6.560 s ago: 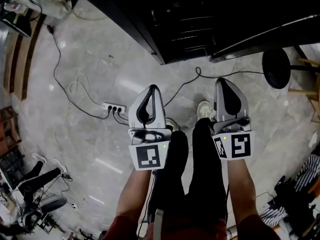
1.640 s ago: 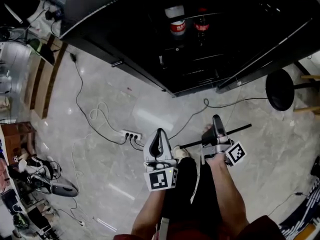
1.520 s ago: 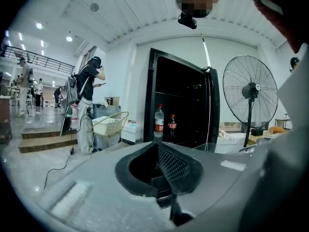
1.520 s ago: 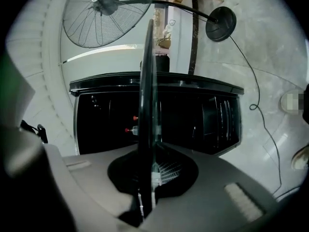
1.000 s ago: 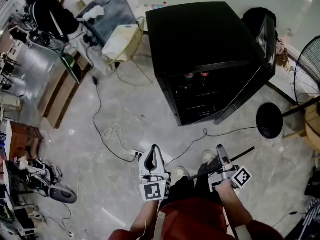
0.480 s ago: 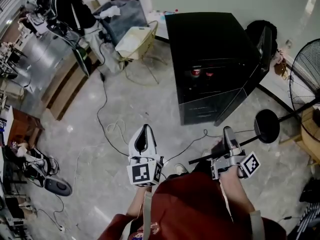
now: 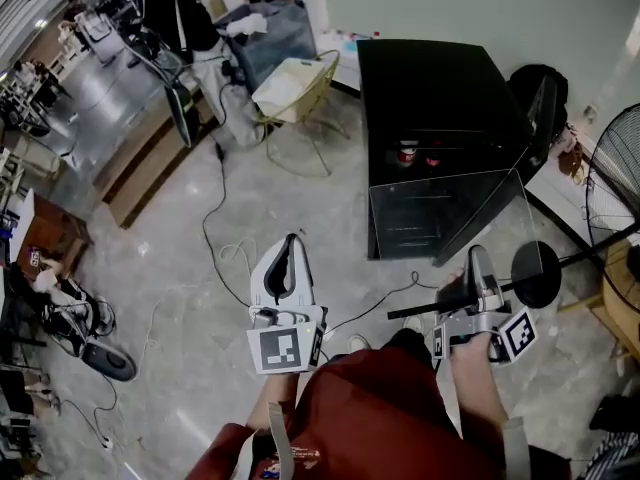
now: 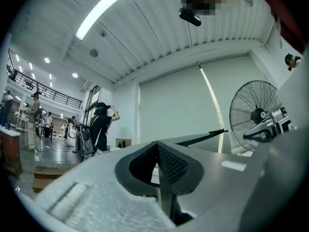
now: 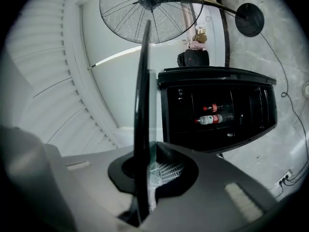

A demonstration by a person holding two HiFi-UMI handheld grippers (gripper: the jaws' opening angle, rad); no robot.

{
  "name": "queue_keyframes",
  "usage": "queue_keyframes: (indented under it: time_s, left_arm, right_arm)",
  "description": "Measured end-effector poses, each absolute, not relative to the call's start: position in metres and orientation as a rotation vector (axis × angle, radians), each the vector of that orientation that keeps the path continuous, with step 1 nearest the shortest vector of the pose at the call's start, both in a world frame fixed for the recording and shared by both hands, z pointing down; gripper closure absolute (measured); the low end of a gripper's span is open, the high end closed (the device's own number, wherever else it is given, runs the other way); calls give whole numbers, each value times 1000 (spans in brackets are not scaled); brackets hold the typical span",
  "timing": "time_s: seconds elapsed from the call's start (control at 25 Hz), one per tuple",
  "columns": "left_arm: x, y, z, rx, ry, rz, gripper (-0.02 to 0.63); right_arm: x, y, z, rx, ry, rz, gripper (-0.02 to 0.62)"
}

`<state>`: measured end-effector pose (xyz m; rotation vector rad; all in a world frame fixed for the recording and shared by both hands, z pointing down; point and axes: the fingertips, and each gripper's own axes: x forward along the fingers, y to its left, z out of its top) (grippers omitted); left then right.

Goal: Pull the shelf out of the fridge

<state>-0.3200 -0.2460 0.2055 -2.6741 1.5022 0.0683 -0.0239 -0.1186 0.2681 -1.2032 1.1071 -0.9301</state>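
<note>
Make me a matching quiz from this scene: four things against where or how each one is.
Things:
1. shelf
2. left gripper
3. bottles
4. fan

Places or states:
A. inside the fridge
B. shut, holding nothing
C. standing beside the fridge
D. clamped in the right gripper

Pairs: 1-D, 2-B, 3-A, 4-C

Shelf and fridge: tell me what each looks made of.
The shelf is probably clear glass, since the fridge shows through it in the head view. Its dark edge strip is likely plastic. The fridge has a smooth black casing with a dull sheen, either painted metal or plastic; I cannot tell which.
</note>
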Motion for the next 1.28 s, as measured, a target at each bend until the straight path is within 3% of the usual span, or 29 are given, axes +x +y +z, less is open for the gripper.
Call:
queue_keyframes:
  time_s: [1.28]
  left_arm:
    - [-319, -247, 210, -2617, 1479, 87, 609]
  right_arm:
    - [-28, -139, 276, -1142, 1118, -925, 583]
